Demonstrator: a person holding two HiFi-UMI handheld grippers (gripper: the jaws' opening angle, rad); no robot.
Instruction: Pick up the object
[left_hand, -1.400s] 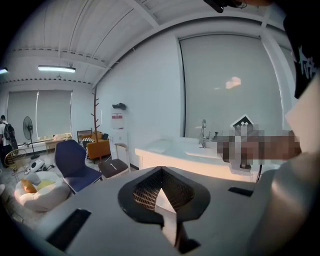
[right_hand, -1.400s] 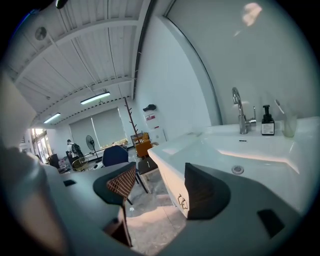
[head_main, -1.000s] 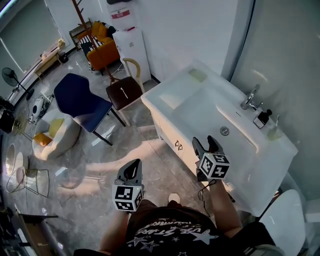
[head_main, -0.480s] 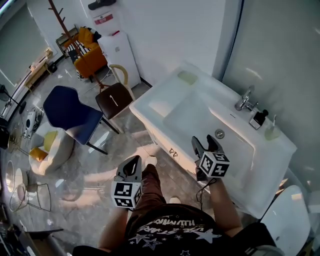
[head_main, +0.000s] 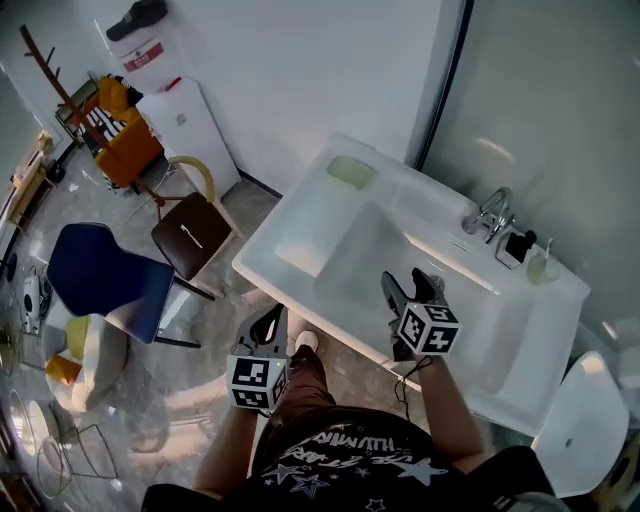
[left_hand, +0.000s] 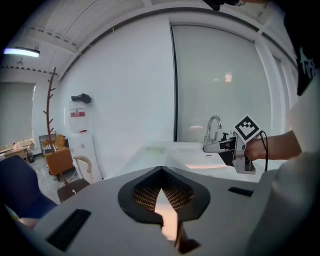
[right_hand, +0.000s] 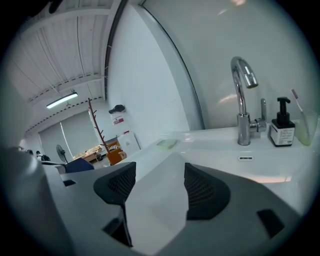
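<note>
A white washbasin counter (head_main: 300, 235) fills the middle of the head view. On its far left corner lies a pale green pad (head_main: 350, 171), also seen as the green pad (right_hand: 166, 143). By the chrome tap (head_main: 489, 212) stand a dark soap dispenser (head_main: 518, 245) and a cup with a toothbrush (head_main: 545, 265). My right gripper (head_main: 410, 285) hangs open over the basin's near side, holding nothing; its pads (right_hand: 202, 190) stand well apart. My left gripper (head_main: 268, 322) is shut and empty, just off the counter's front edge, pads (left_hand: 145, 192) meeting at the tips.
A brown chair (head_main: 195, 232) and a blue chair (head_main: 100, 280) stand on the marble floor to the left. A white cabinet (head_main: 185, 125) and an orange seat (head_main: 125, 150) sit against the back wall. A toilet lid (head_main: 585, 420) is at the right.
The person has stepped toward the washbasin, so it has slid closer and left in view. The right gripper now hangs over the basin. Both jaws keep their states.
</note>
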